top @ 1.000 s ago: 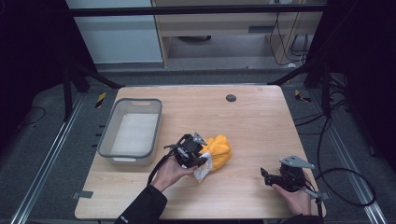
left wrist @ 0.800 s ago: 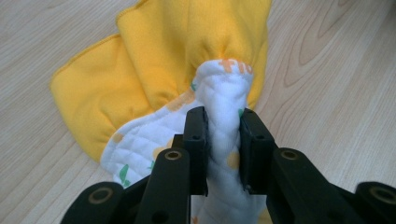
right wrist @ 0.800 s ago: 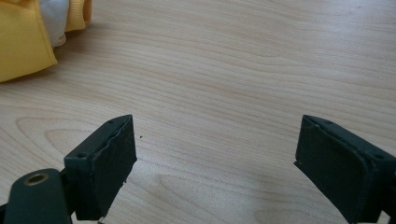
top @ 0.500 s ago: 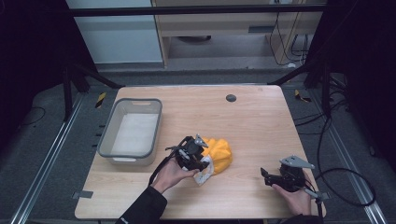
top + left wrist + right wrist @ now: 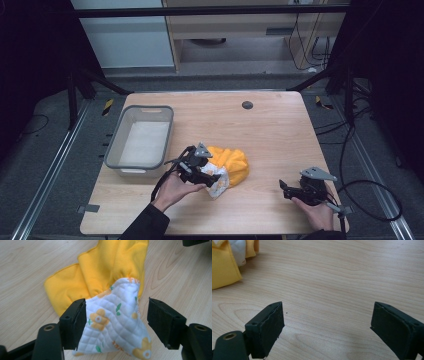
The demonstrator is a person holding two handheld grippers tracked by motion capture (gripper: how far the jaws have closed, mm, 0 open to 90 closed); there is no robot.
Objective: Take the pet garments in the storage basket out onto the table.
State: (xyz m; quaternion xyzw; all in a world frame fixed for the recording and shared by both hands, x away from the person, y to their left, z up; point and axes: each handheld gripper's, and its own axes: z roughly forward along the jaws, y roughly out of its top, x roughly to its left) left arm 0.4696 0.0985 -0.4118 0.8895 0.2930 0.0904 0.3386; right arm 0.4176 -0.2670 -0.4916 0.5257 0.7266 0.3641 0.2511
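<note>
Yellow cloth sits between left hand-held gripper's parted jaws; right hand-held gripper gapes.

Light wooden square table as landmark. Grey translucent plastic bin on its left half, near the edge. Small round black disc near the far edge. Crumpled yellow cloth with white patterned lining at table centre-front; left gripper touching its left side. Right gripper at front-right, well apart from cloth.

Quilted cloth garment; matt wooden table.
</note>
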